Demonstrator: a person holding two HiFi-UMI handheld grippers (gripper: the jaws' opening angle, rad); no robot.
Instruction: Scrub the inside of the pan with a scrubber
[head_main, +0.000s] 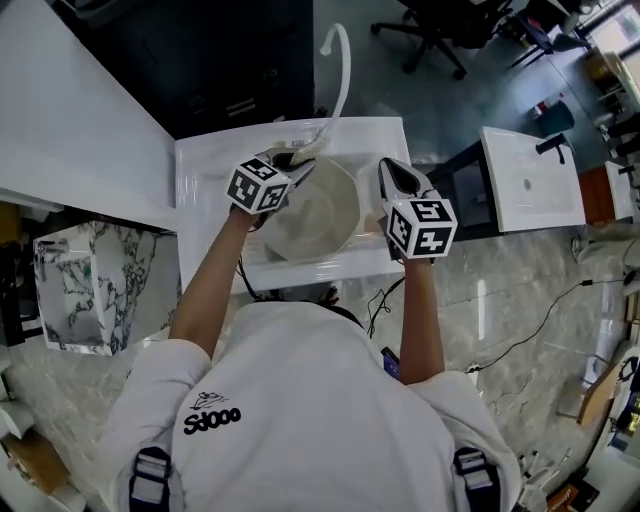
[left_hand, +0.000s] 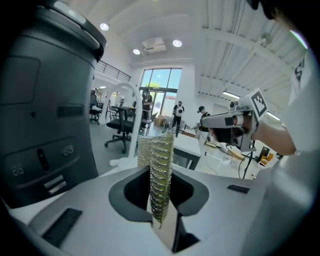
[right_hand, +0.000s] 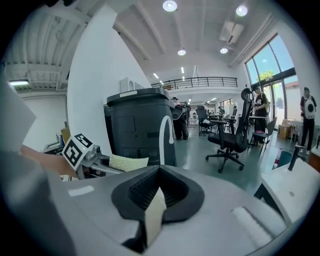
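A cream pan (head_main: 322, 212) sits in the white sink (head_main: 203, 196), seen from above in the head view. My left gripper (head_main: 289, 167) is over the pan's far left rim, shut on a yellow-green mesh scrubber (left_hand: 159, 172) that stands upright between its jaws (left_hand: 161, 202). My right gripper (head_main: 388, 178) is at the pan's right side. Its jaws (right_hand: 154, 212) are shut on a thin cream edge (right_hand: 155, 216), apparently the pan's rim. From the right gripper view, the left gripper (right_hand: 82, 151) holds the scrubber (right_hand: 128, 162) out to the left.
A white curved faucet (head_main: 341, 66) rises behind the sink. A dark cabinet (right_hand: 139, 126) stands behind it. A marble block (head_main: 82, 283) sits on the floor at left, and a second white basin (head_main: 530, 182) is at right. Cables lie on the floor.
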